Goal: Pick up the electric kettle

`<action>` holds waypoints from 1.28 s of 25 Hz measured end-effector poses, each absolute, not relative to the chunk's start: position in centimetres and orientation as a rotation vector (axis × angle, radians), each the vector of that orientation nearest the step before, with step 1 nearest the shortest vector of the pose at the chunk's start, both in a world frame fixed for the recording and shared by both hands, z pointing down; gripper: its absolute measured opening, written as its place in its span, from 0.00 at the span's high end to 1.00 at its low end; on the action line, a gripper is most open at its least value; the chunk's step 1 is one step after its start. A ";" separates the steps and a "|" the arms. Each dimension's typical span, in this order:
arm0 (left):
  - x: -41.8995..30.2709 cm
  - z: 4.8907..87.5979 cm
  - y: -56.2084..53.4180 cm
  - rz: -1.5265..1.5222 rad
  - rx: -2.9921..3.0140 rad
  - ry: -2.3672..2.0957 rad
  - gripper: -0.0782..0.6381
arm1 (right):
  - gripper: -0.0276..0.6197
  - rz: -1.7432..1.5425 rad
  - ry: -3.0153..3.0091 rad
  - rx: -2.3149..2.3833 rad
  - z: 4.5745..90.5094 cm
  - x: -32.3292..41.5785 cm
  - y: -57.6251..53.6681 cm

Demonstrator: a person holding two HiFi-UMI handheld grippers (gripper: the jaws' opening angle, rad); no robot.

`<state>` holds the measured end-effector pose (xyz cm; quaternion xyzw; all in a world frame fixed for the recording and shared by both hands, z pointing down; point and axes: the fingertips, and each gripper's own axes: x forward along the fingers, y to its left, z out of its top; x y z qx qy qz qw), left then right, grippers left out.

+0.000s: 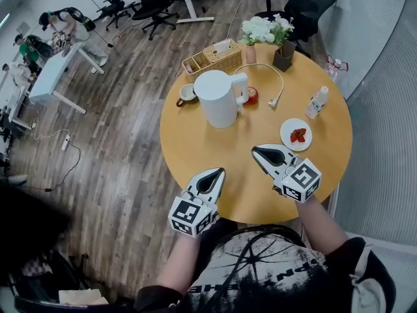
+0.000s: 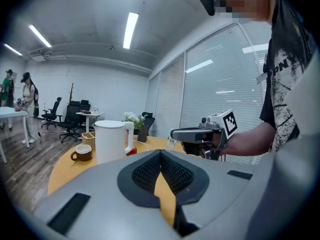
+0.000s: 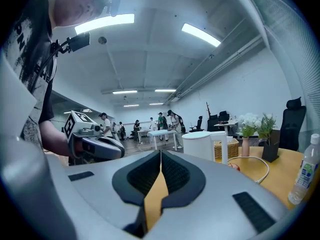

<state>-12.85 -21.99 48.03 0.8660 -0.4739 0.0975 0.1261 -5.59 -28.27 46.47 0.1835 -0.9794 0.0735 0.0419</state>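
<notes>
While my left gripper (image 1: pixel 217 173) and right gripper (image 1: pixel 259 151) hung shut and empty above the table (image 1: pixel 195 152), the electric kettle (image 1: pixel 217 100) stood beyond them. I judged the right jaws should open before meeting its handle (image 1: pixel 240 87).

Small red item (image 1: pixel 252 96), partly behind electric kettle (image 1: pixel 216 100), unidentifiable

White letters starting "PN" cross the person's black T-shirt (image 2: pixel 281 71), above and right of the fingertips of the left gripper (image 2: pixel 161 155) (the remaining print is too distorted to read).
</notes>
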 end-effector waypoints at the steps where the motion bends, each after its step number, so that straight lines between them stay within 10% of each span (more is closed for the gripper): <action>1: -13.2 48.0 -22.4 0.283 2.524 -1.374 0.89 | 0.92 0.230 -2.995 0.584 46.5 -5.7 -28.9; 8: -14.8 48.9 -24.7 0.273 2.515 -1.325 0.89 | 0.91 0.223 -2.931 0.751 47.5 -6.5 -35.1; 17: -16.2 50.5 -26.2 0.258 2.484 -1.306 0.89 | 0.66 0.186 -2.740 1.020 51.3 -7.8 -46.2; 32: -19.6 52.0 -27.8 0.228 2.414 -1.368 0.89 | 0.62 0.231 -2.594 1.156 56.3 -11.8 -56.6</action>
